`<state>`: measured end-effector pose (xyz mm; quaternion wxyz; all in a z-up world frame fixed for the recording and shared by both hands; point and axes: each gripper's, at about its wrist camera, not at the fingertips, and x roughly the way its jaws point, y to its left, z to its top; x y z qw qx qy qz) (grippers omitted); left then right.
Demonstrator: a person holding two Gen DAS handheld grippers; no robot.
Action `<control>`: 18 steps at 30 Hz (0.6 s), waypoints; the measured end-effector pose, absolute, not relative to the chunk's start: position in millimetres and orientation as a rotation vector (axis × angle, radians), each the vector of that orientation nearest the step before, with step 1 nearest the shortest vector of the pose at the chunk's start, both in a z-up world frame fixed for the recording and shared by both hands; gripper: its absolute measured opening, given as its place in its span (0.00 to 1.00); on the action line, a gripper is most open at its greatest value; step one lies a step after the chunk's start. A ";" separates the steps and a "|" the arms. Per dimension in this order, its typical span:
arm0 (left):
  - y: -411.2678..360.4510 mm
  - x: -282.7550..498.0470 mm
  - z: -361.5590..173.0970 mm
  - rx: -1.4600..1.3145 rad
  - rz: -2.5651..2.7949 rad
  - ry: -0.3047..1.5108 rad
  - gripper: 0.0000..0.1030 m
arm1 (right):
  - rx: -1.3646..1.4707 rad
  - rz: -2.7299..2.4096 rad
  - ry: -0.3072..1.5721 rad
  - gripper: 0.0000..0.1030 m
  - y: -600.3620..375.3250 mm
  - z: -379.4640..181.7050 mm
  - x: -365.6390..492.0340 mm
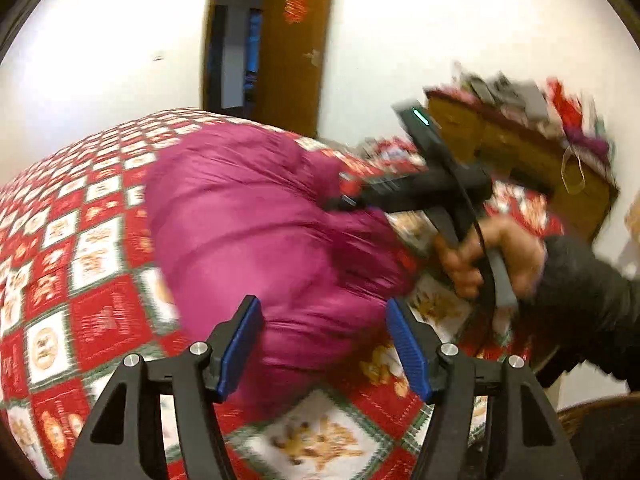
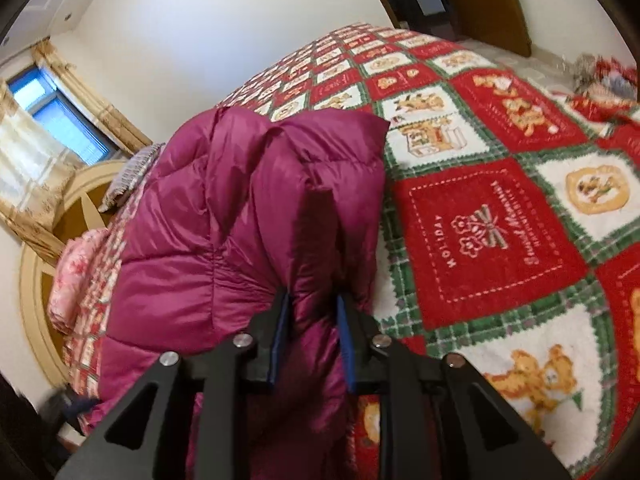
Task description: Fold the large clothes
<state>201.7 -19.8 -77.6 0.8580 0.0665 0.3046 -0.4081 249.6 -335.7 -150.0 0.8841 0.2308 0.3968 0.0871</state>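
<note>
Magenta puffer jacket (image 2: 224, 216) pinched between right jaws

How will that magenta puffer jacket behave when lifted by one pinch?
The magenta puffer jacket looks quilted and puffy, so probably light for its bulk. Its fabric drapes around the right gripper, so likely floppy, sagging beyond the pinch. The sheen suggests a slick shell that may slip.

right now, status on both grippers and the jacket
Left gripper open, nothing between pads. Right gripper shut on magenta puffer jacket, bunched on the quilt. Nothing in the way.
</note>
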 end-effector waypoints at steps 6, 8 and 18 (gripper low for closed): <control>15.6 280.5 -59.6 -0.034 -0.657 0.689 0.70 | 0.383 0.105 0.813 0.39 -339.0 -125.7 237.4; 16.0 318.8 -60.7 -0.040 -0.585 0.724 0.70 | 0.351 0.059 0.776 0.39 -338.7 -103.4 231.9; -47.2 375.5 -89.8 0.001 -0.427 0.768 0.71 | 0.378 0.123 0.742 0.38 -299.5 -64.7 296.9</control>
